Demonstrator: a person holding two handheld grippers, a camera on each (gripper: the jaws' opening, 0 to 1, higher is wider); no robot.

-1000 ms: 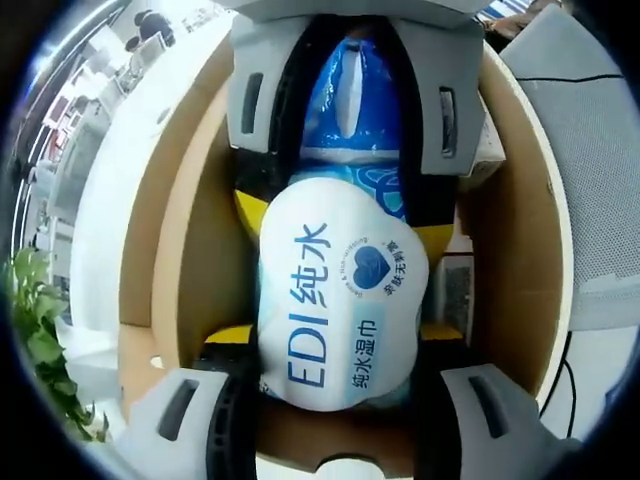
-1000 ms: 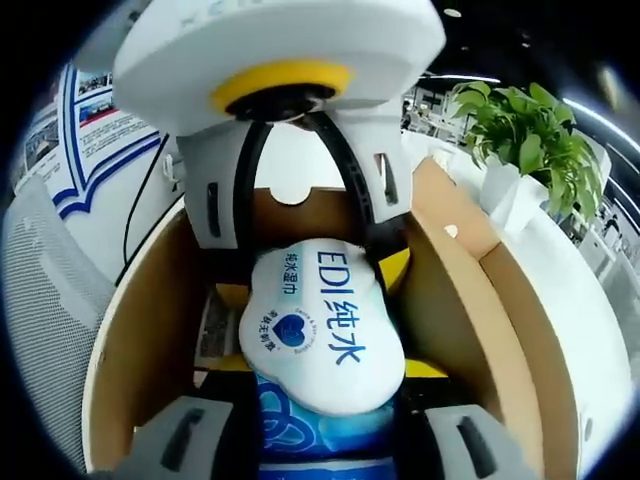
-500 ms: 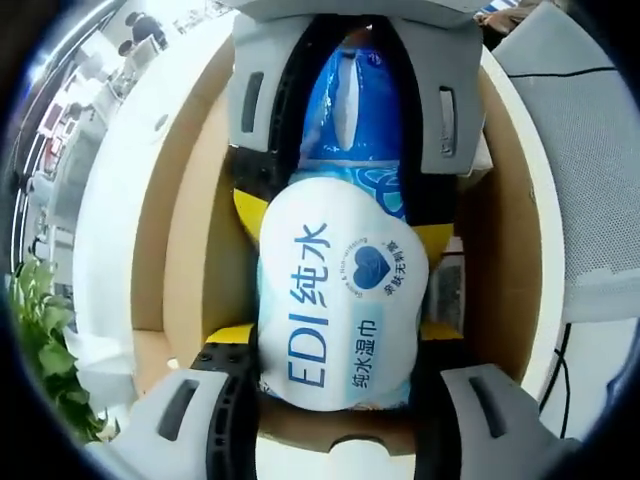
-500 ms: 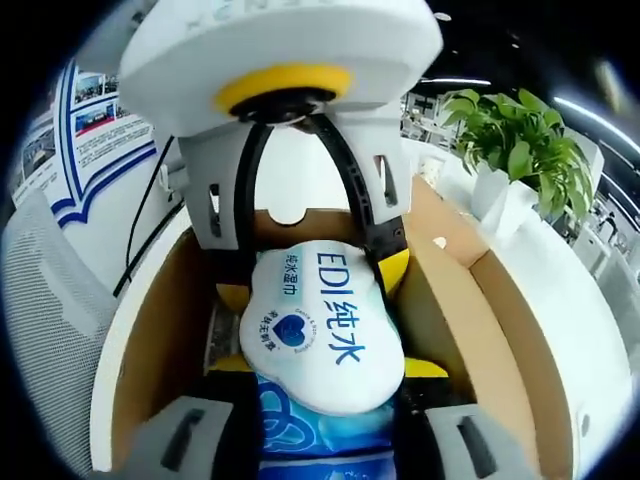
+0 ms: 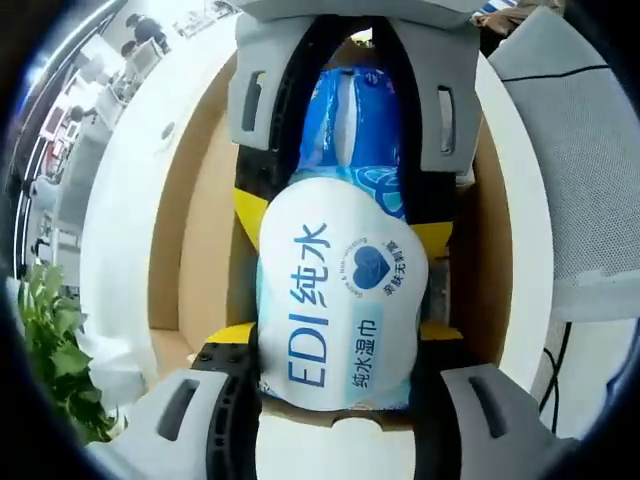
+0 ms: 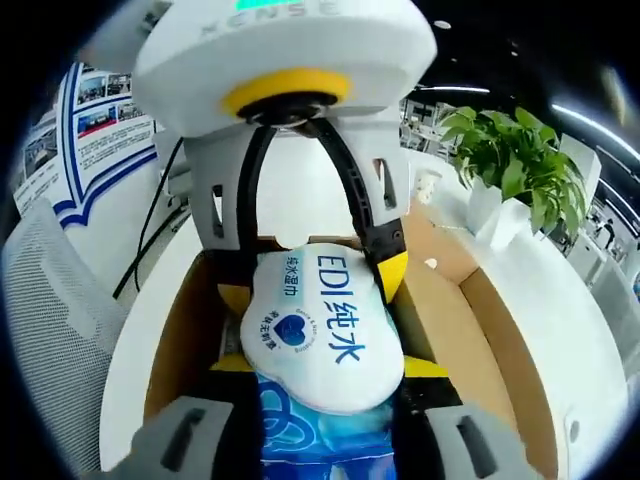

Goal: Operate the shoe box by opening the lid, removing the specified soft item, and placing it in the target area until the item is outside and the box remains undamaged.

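White tabletop point(image 6: 600, 330) under open shoe box point(image 6: 470, 320). Both hand-held grippers, left point(image 5: 335, 385) and right point(image 6: 325, 440), clamped on wipes pack point(image 5: 340, 300). Lift straight, slowly, away from box walls.

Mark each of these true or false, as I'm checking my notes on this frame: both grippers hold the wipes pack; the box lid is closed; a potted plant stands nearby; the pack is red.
1. Both grippers hold the wipes pack: true. The left gripper and right gripper each clamp one end.
2. The shoe box is closed: false. It is open below the pack.
3. A potted plant stands nearby: true.
4. The pack is red: false. It is blue and white.
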